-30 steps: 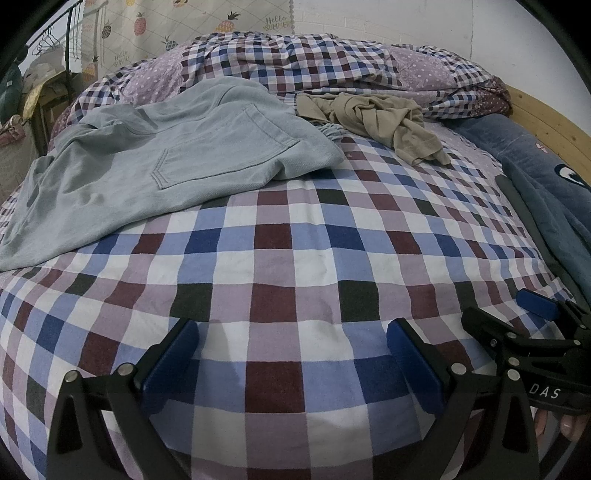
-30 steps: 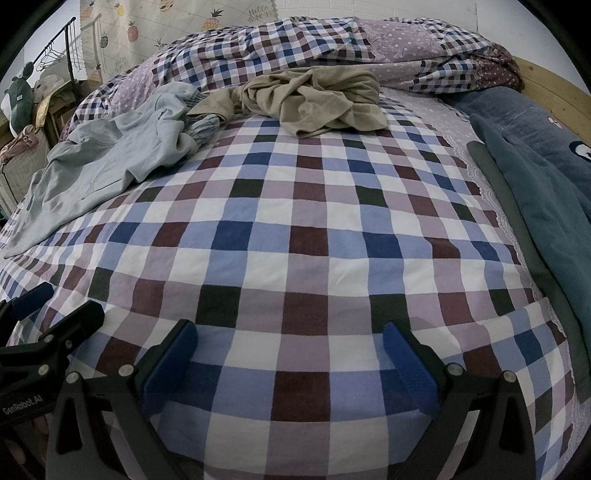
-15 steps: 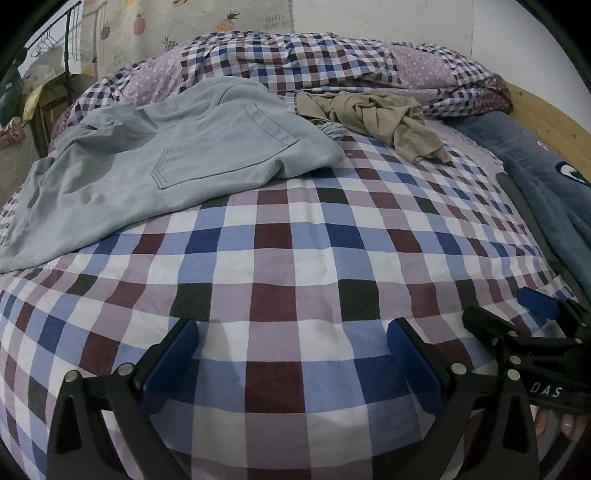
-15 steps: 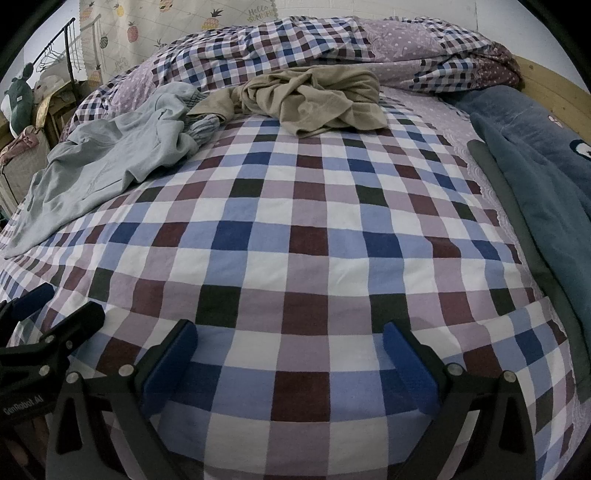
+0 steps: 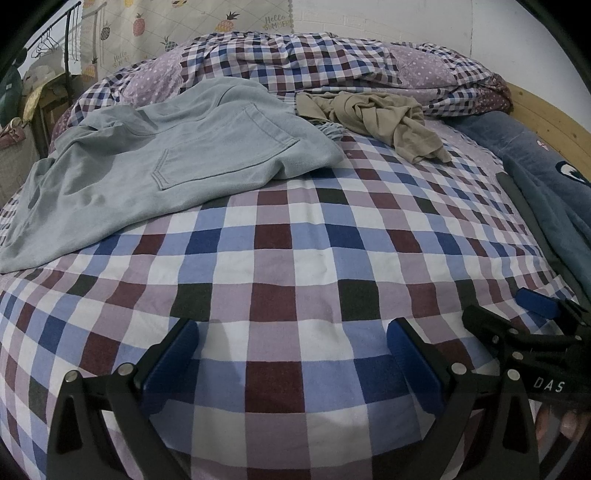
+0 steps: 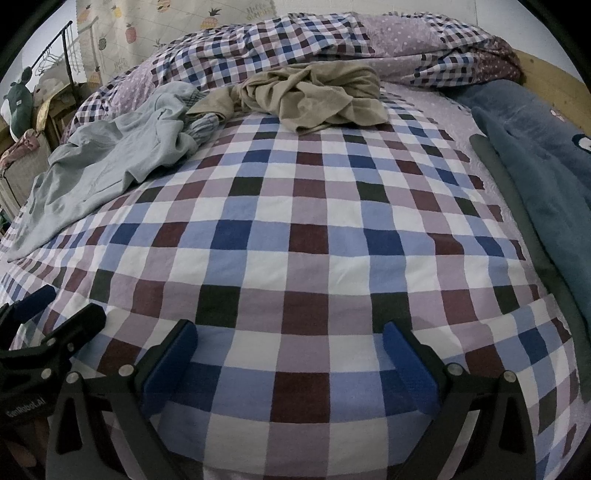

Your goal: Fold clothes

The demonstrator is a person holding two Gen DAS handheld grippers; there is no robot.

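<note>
Both tools are hovering low over the near edge of a bed covered by a checked sheet (image 5: 280,258), side by side. The left tool (image 5: 291,354) is sitting with its blue-padded fingers (image 5: 170,365) spread wide, nothing between them. The right tool (image 6: 290,354) is likewise spread wide, gripping nothing.

In the left wrist view the right tool is showing at the lower right edge (image 5: 532,332), with white lettering "DAS" reading on its black body; fingertips of the person's hand (image 5: 557,424) are peeking out below it. In the right wrist view the left tool is showing at the lower left edge (image 6: 44,332), with "GenRobot.AI" printed on its side.

Clothes to fold are lying at the far half of the bed, well apart from both tools. A light grey hoodie (image 5: 166,166) with a front pouch pocket is lying spread and rumpled on the left. A beige garment (image 5: 384,118) is lying crumpled in a heap just beside the hoodie's cuff, toward the middle. Whether they are touching, cannot tell.

A bunched checked duvet (image 5: 314,62) with dotted purple patches is piled behind them. A dark blue blanket (image 6: 543,155) with a small cartoon patch is running along the right side by the wooden bed frame (image 5: 546,107). On the back wall a pineapple-print curtain (image 5: 207,26) is reading "Hello SUMMER". A clothes rack (image 5: 62,40) with hangers is standing far left.
</note>
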